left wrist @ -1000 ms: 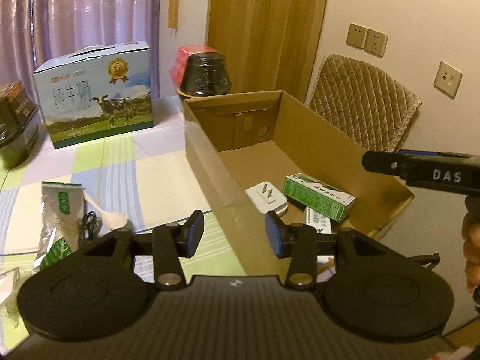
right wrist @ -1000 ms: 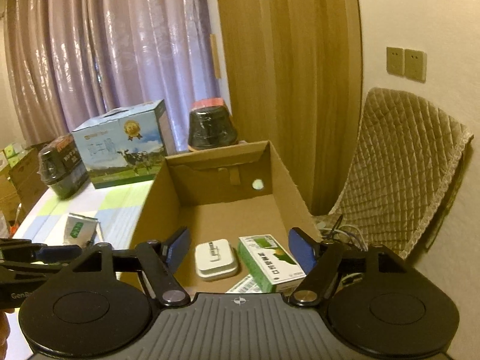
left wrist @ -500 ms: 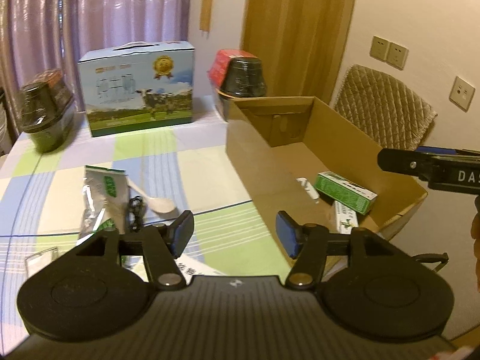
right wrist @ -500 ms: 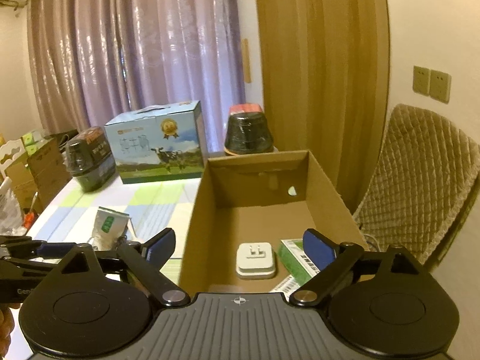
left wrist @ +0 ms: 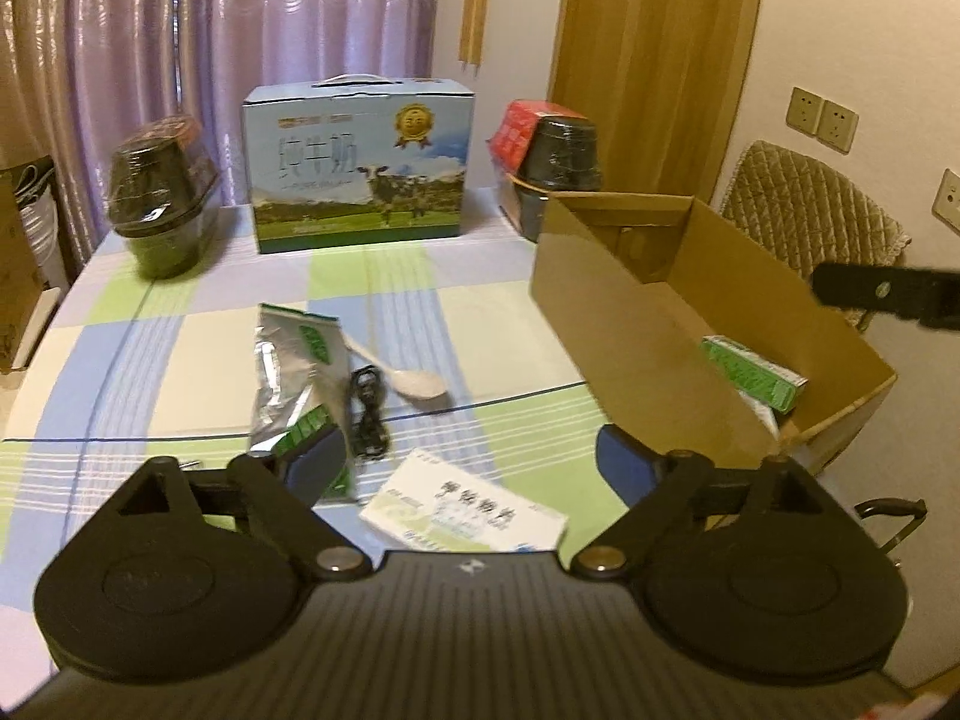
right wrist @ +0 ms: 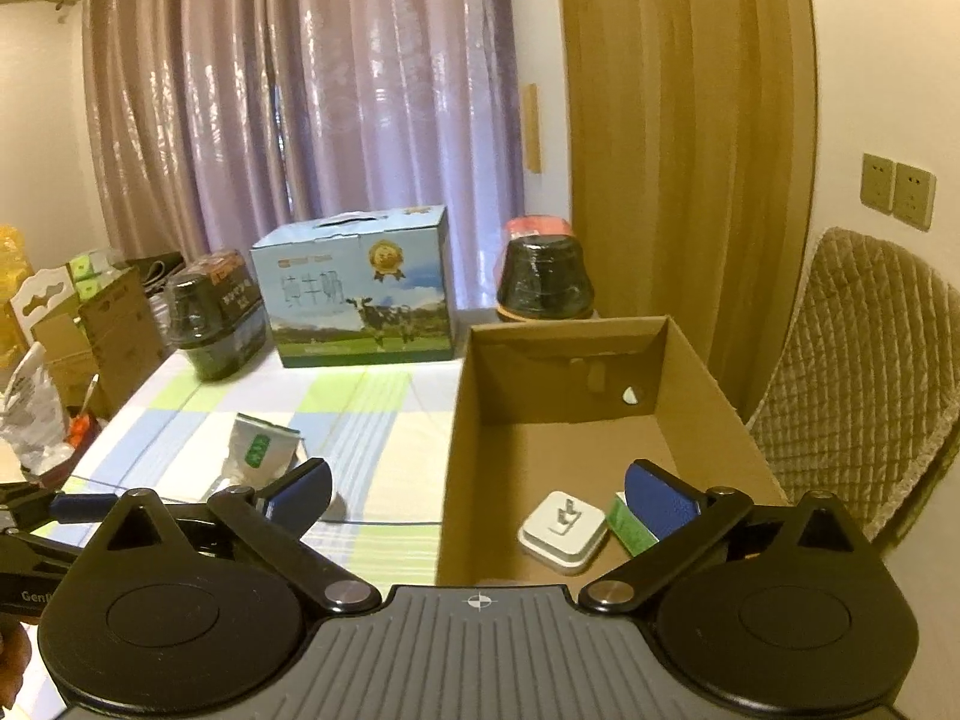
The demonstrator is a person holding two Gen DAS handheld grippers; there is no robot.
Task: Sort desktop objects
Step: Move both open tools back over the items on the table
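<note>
An open cardboard box (left wrist: 624,324) (right wrist: 696,396) stands at the table's right side and holds a green carton (left wrist: 753,372) (right wrist: 624,525) and a white plug adapter (right wrist: 564,531). On the checked cloth lie a silver-green pouch (left wrist: 294,372) (right wrist: 258,456), a coiled black cable (left wrist: 369,414), a pale spoon (left wrist: 408,378) and a white-green packet (left wrist: 465,510). My left gripper (left wrist: 471,459) hangs open and empty over the packet. Above the box's near left corner, my right gripper (right wrist: 477,495) is open and empty too.
A blue milk carton box (left wrist: 360,165) (right wrist: 360,288) stands at the back, with a dark wrapped tub (left wrist: 165,195) to its left and another (left wrist: 555,168) to its right. A quilted chair (right wrist: 864,372) sits right of the box. Cardboard boxes (right wrist: 90,324) crowd the far left.
Both grippers pulled back and away from the box; the left one swung left over the table, bringing the packet, cable and pouch into view. Both jaws spread wider.
</note>
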